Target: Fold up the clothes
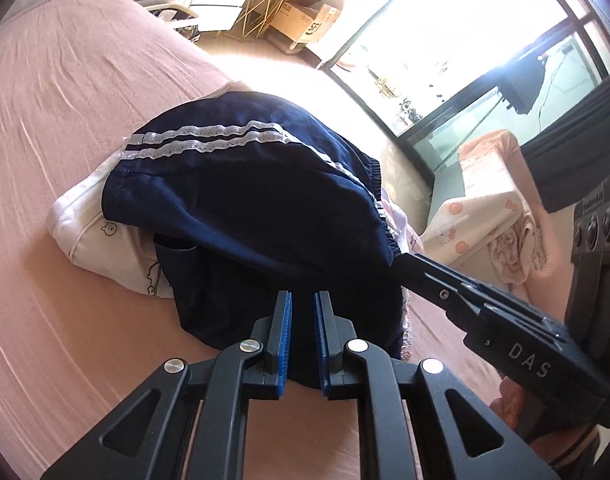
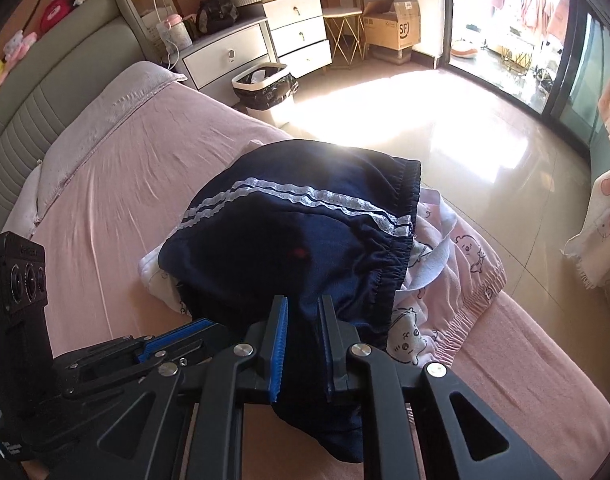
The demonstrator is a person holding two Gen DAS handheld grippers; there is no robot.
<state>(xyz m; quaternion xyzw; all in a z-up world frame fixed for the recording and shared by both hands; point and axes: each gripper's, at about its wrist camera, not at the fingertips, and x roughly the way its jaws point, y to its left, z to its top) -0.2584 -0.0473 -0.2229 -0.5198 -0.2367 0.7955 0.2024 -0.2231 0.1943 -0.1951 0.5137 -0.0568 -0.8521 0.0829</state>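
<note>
Navy shorts (image 1: 245, 184) (image 2: 305, 232) with two white stripes lie bunched on top of a white printed garment (image 1: 89, 216) and a pink cartoon-print garment (image 2: 457, 272) on the pink bed (image 1: 65, 100) (image 2: 125, 184). My left gripper (image 1: 303, 296) is shut, with the shorts' near navy edge pinched between its blue pads. It shows at the lower left of the right wrist view (image 2: 215, 326). My right gripper (image 2: 303, 300) holds navy cloth between its pads near the elastic waistband. In the left wrist view its tips (image 1: 403, 260) meet that waistband.
The bed's edge runs just behind the clothes pile, with sunlit floor (image 2: 445, 128) beyond. A lined bin (image 2: 265, 88), white drawers (image 2: 225, 52) and a cardboard box (image 2: 397, 26) stand far off. A padded headboard (image 2: 45, 100) is at left, a peach towel (image 2: 609, 220) at right.
</note>
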